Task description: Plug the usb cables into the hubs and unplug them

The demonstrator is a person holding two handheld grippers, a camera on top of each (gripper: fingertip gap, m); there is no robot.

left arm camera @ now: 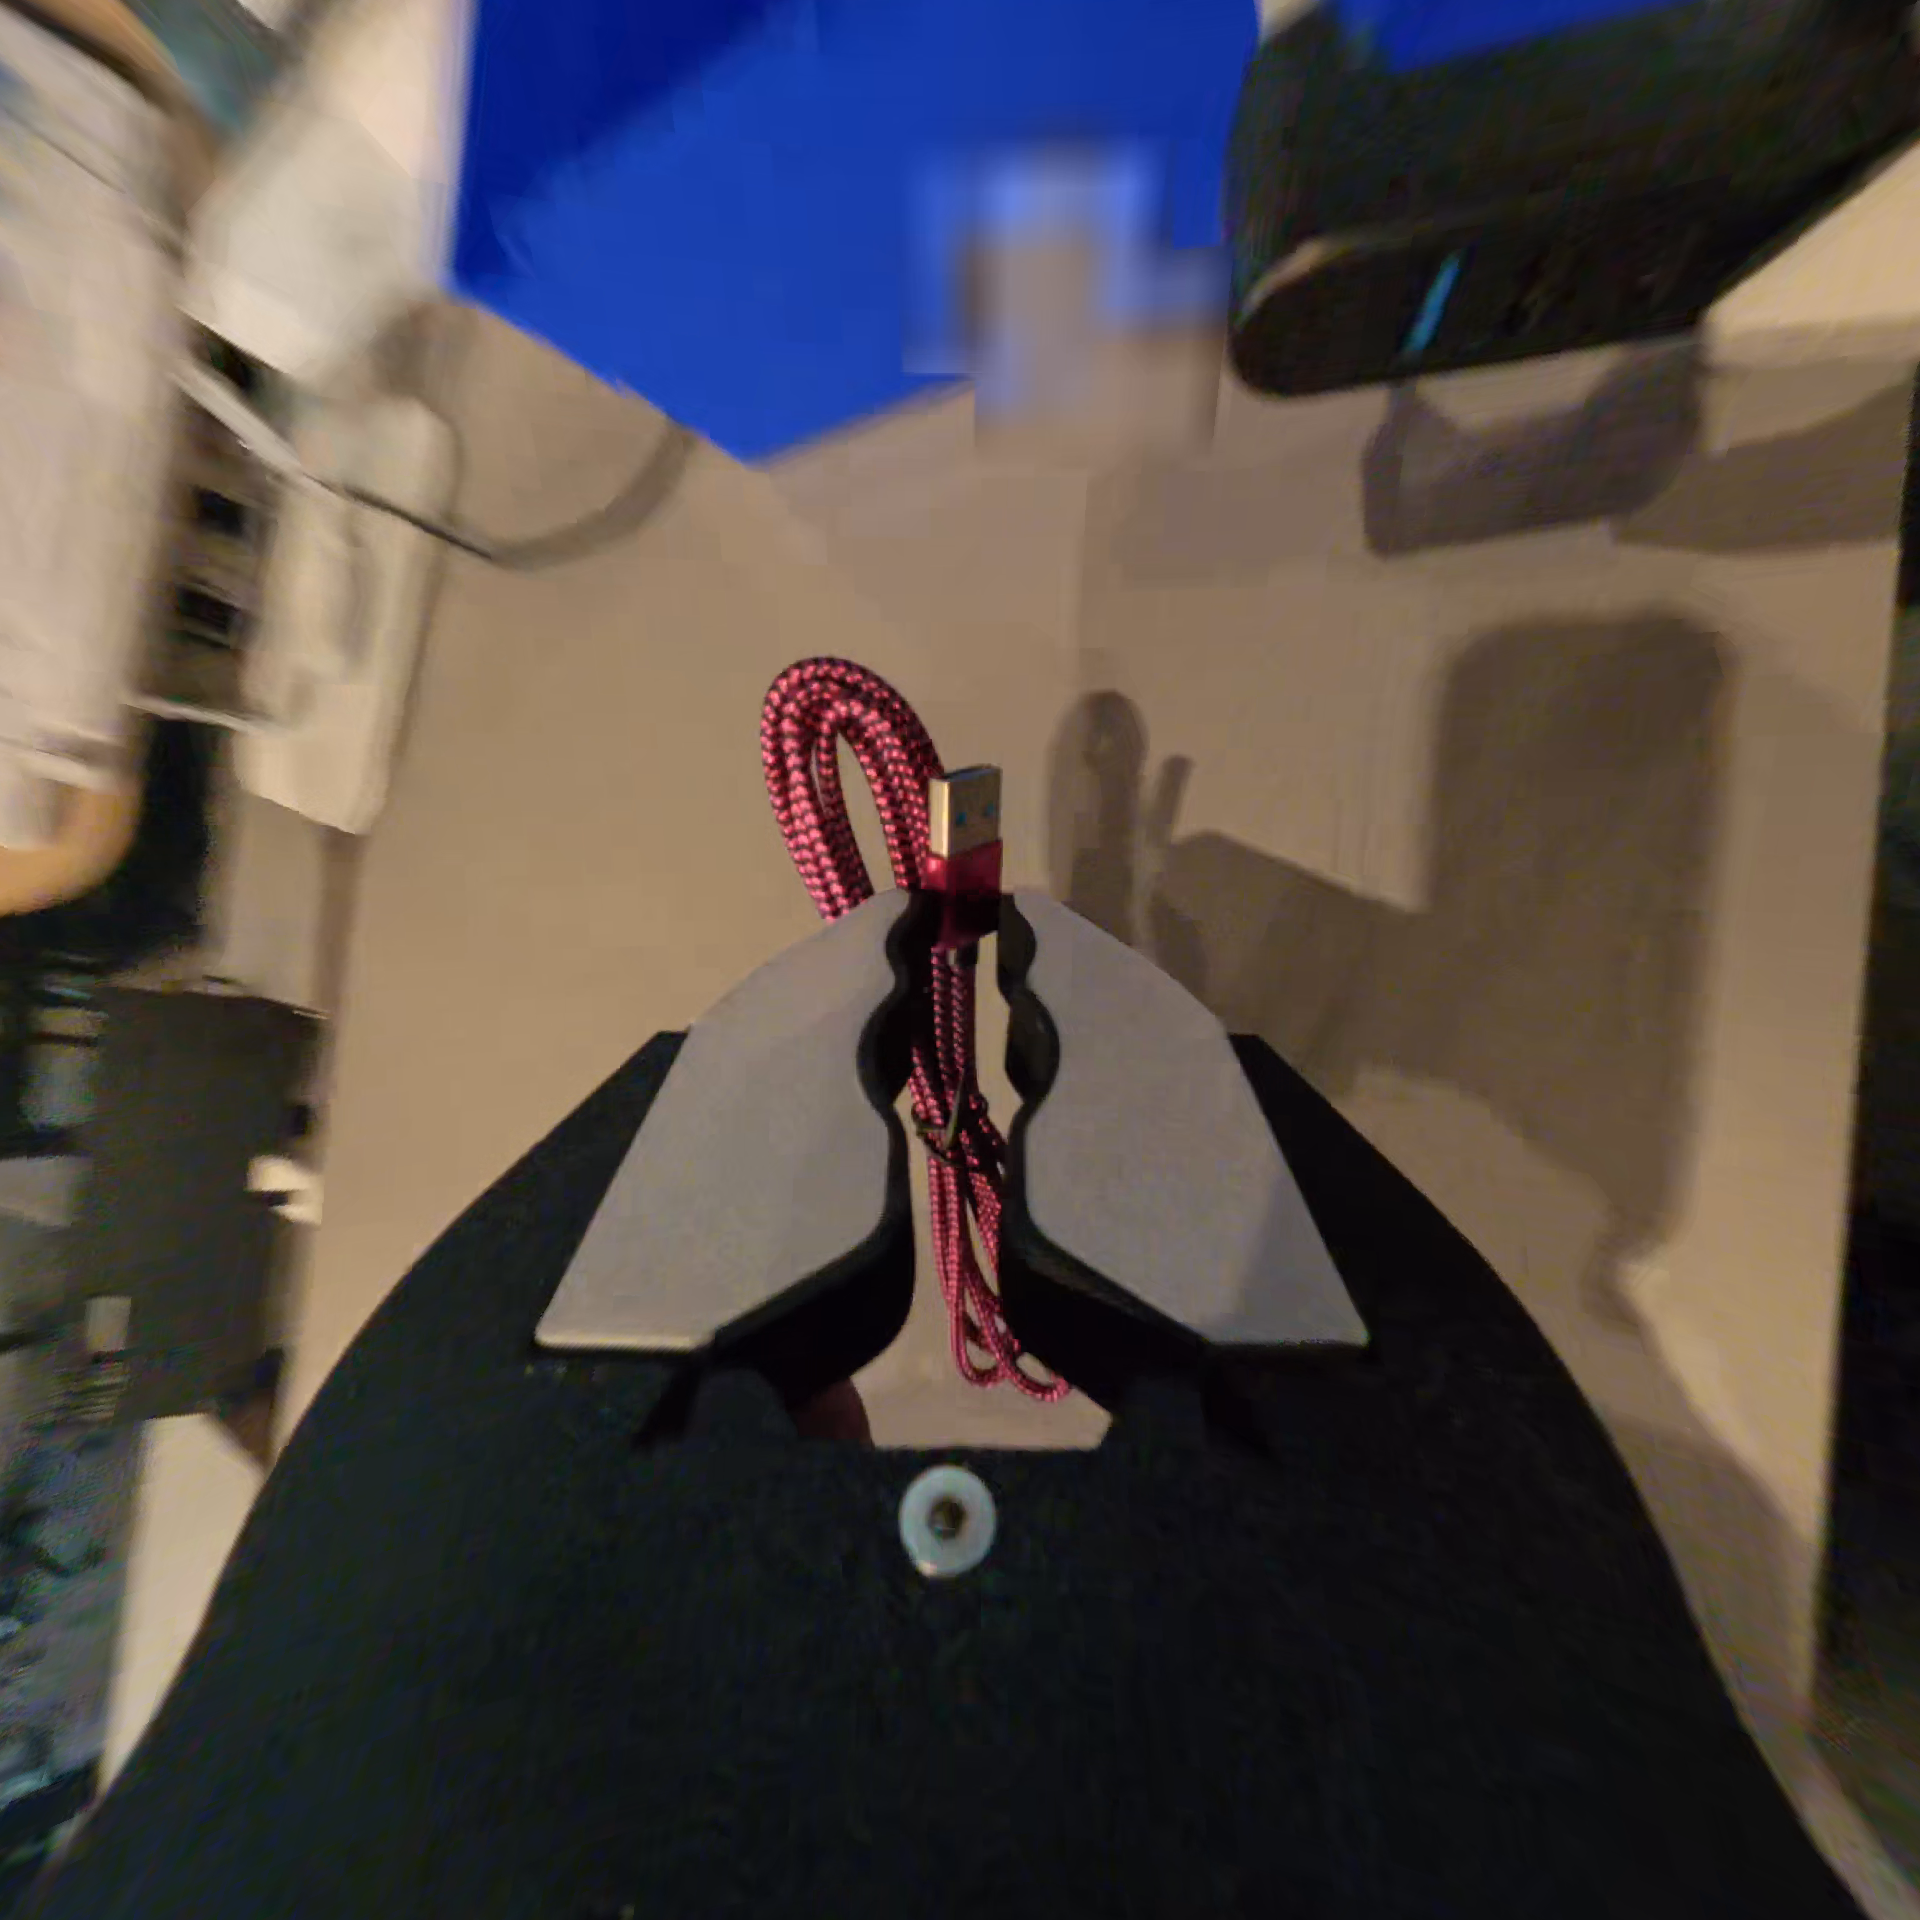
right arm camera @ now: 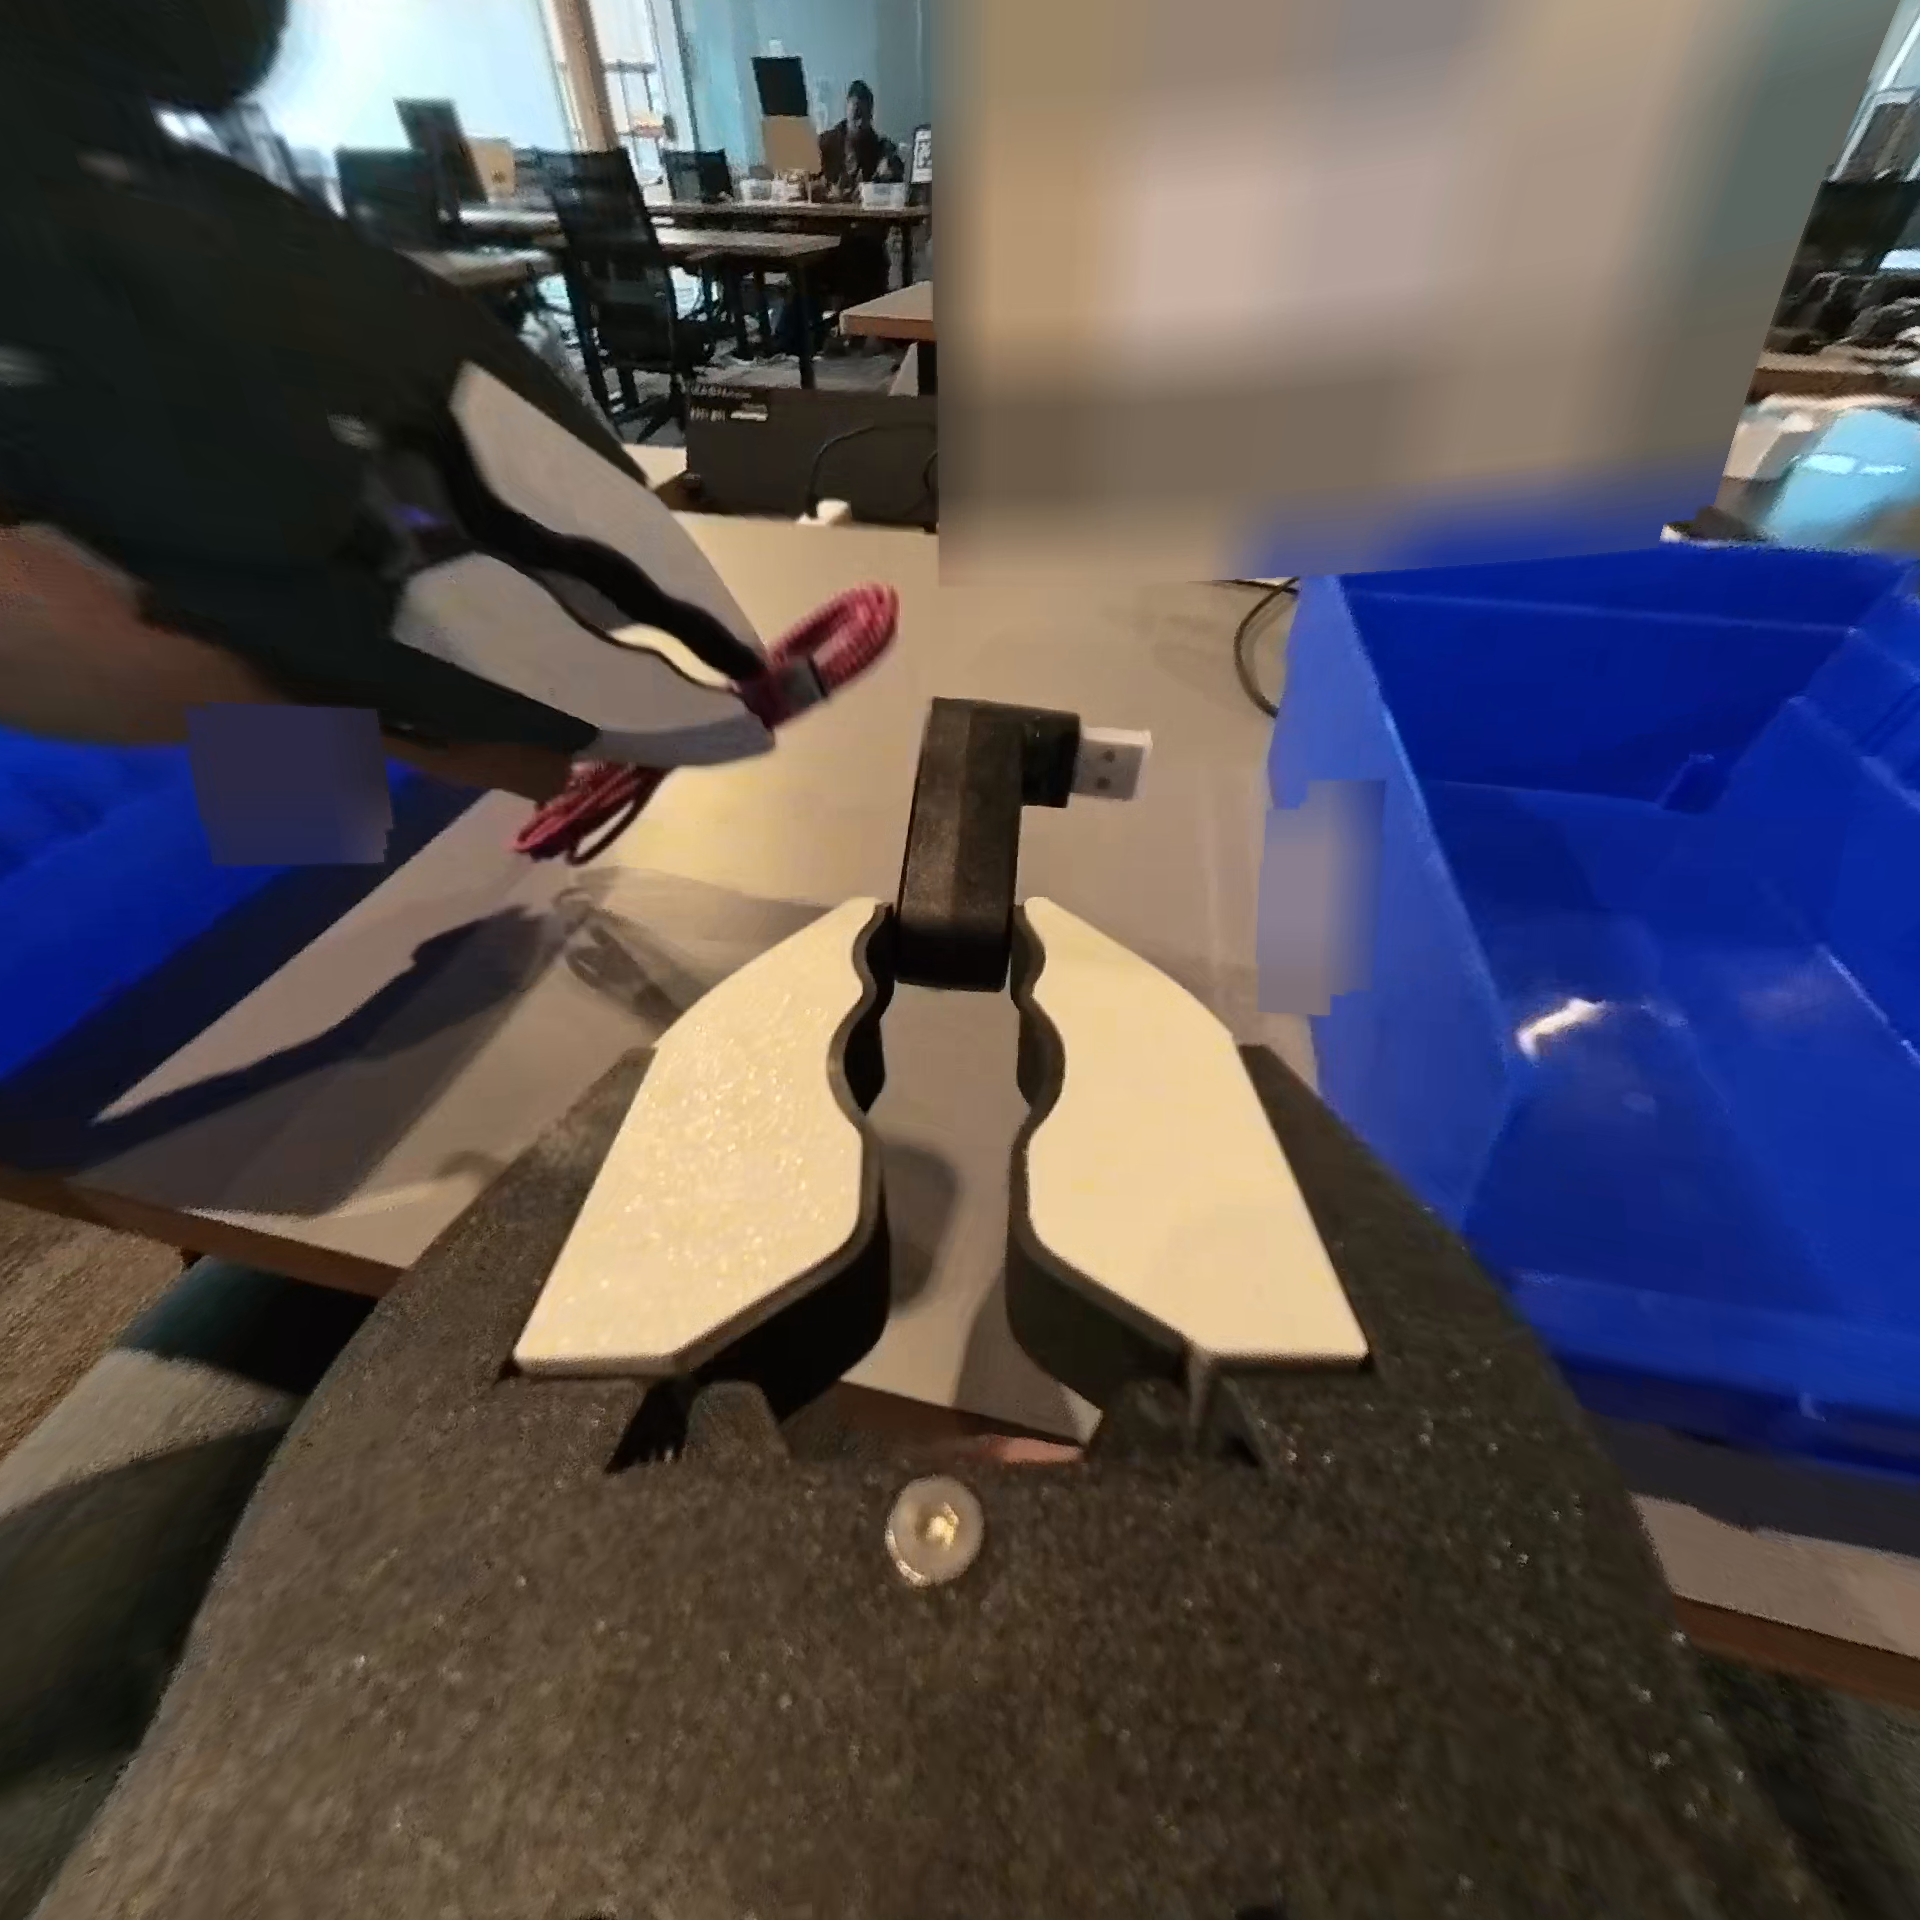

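In the left wrist view, my left gripper [left arm camera: 951, 914] is shut on a bundled red braided USB cable [left arm camera: 847, 769]. Its silver plug [left arm camera: 966, 821] sticks out just past the fingertips, above the beige table [left arm camera: 623, 935]. In the right wrist view, my right gripper [right arm camera: 954, 925] is shut on a black USB hub [right arm camera: 956, 852]. The hub's silver plug [right arm camera: 1117, 764] points right. The left gripper [right arm camera: 764, 696] shows there at the upper left, holding the red cable [right arm camera: 842, 634] a short way left of the hub. The two are apart.
A blue divided bin [right arm camera: 1558, 883] stands close on the right and another blue bin [right arm camera: 94, 894] on the left. In the left wrist view, a blue bin [left arm camera: 831, 208] lies ahead, a blurred white object [left arm camera: 291, 582] is on the left and a black blurred shape [left arm camera: 1558, 208] at the upper right. Across from one pair of fingers to the other is roughly 12 cm.
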